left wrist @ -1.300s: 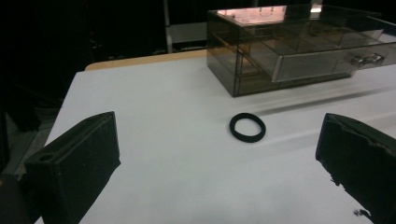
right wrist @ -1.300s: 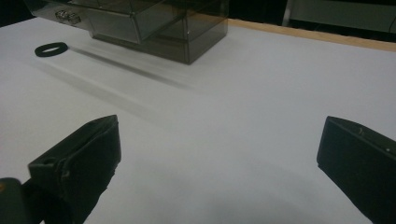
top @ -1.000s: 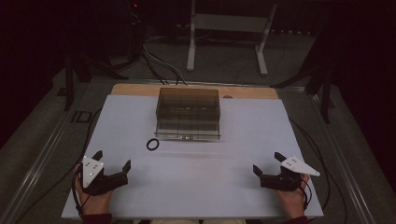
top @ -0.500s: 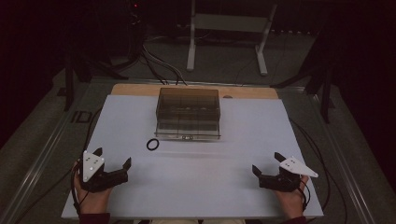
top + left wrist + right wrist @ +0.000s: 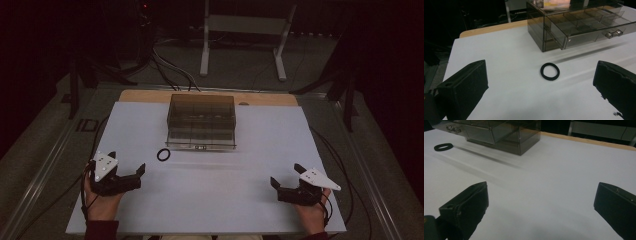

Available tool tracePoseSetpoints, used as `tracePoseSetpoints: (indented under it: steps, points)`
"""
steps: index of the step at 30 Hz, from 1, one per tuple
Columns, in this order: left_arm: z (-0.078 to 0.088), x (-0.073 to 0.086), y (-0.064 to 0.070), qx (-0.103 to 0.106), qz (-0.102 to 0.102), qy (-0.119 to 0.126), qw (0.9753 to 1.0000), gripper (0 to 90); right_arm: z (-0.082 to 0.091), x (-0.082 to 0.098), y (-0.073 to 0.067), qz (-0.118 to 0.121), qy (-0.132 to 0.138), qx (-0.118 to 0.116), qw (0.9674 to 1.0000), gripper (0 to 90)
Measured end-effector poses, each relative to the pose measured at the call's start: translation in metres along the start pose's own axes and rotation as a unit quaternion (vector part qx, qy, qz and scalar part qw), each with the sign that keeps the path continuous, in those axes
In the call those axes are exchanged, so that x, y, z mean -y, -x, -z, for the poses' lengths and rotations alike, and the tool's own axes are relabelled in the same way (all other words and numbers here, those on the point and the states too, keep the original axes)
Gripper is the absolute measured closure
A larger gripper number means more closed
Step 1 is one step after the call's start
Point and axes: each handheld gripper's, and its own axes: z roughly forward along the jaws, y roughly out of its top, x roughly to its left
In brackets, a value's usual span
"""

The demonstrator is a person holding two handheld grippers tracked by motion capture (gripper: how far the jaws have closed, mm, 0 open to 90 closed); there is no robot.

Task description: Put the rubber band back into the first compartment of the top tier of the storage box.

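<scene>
Small black rubber ring (image 5: pixel 163 154) lies fwd of left gripper (image 5: pixel 141 172), nearer than right gripper (image 5: pixel 274 187); both wide open, empty, near front edge.

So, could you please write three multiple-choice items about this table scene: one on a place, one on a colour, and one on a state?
1. Where does the ring lie?
A. inside the drawer box
B. on the white sheet, off the box's front left corner
C. between the right gripper's jaws

2. What colour is the ring?
A. black
B. red
C. yellow

3. How do the left gripper's jaws stand?
A. shut on the ring
B. shut on nothing
C. open

Answers: 1 B, it lies on the sheet beside the drawer box. 2 A, it looks black in the left gripper view. 3 C, that view shows its jaws wide apart.
</scene>
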Motion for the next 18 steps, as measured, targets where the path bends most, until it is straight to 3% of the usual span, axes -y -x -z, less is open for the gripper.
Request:
tracePoseSetpoints:
  steps: [9,18]
  points:
    - [-0.019,-0.009,0.002,0.013,-0.008,-0.008,0.9999,0.5,0.0,0.0,0.0,-0.001,0.0,0.005,1.0,0.0]
    - [-0.029,-0.013,0.003,0.012,-0.011,-0.013,0.9998,0.5,0.002,0.0,0.0,-0.003,0.0,0.006,1.0,0.0]
